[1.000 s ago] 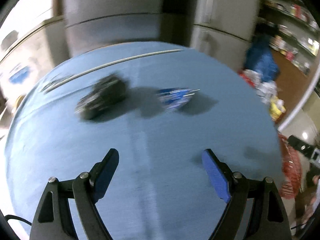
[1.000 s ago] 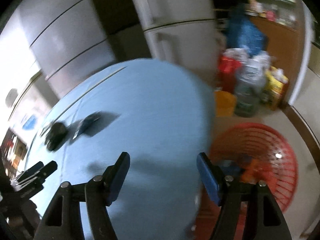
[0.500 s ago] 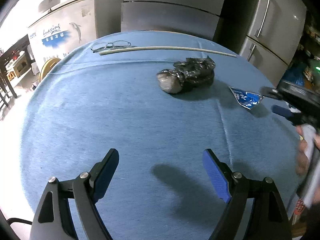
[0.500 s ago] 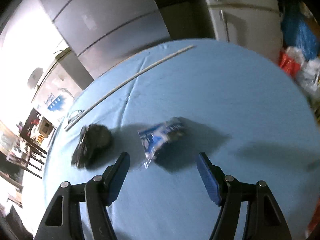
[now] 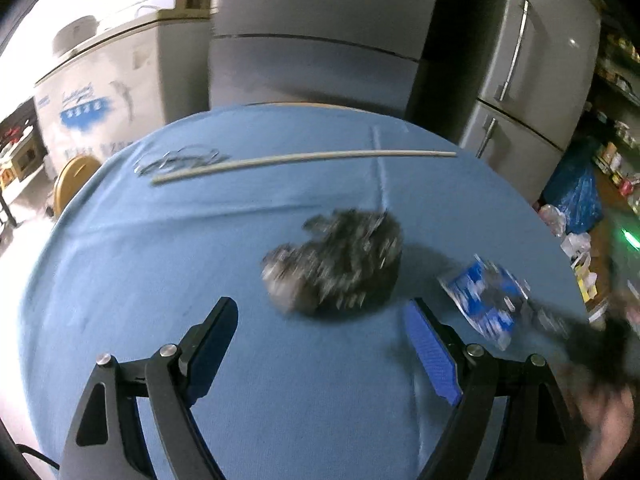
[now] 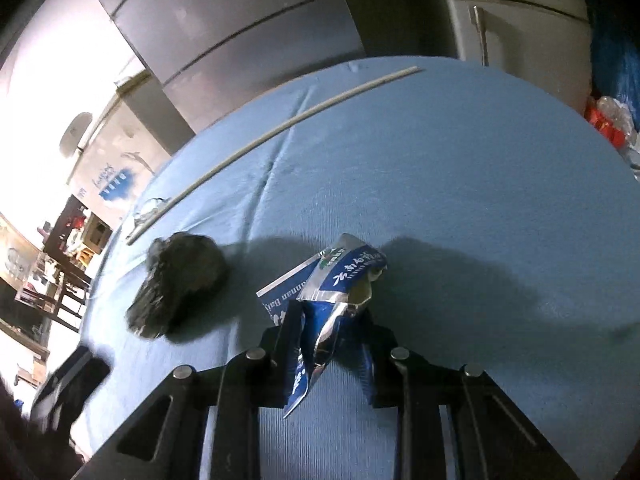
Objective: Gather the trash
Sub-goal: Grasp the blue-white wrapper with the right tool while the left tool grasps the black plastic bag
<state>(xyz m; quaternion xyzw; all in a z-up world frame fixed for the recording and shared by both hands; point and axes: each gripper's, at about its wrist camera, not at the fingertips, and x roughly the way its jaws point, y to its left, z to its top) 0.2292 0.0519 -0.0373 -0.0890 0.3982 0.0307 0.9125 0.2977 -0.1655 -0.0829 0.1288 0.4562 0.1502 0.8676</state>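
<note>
Wrapper (image 6: 320, 304) is what my right gripper (image 6: 328, 340) has hold of: a crumpled blue and silver packet with white lettering, pinched between the two blue pads, which have just been closing and now press on it from both sides. Most of the packet sticks out ahead of the fingers and a torn strip hangs down between them. It sits low over the blue tablecloth (image 6: 460, 168); I cannot tell whether it still touches the cloth. In the left wrist view the same packet (image 5: 486, 300) shows blurred at the right, with the right gripper (image 5: 560, 326) a dark smear reaching in from the edge and a hand (image 5: 608, 412) behind it.

My left gripper (image 5: 320, 344) hangs above the cloth with its jaws wide apart and nothing between them. Just ahead of it lies a crumpled black plastic bag (image 5: 336, 268), on the cloth and untouched, a little to the left of the packet. From the right wrist the bag (image 6: 176, 280) lies left of the packet, apart from it.

Farther back on the table a long pale stick (image 5: 304, 158) lies across the cloth, with a pair of wire glasses (image 5: 176, 158) at its left end. Grey refrigerators (image 5: 312, 40) stand behind the table.
</note>
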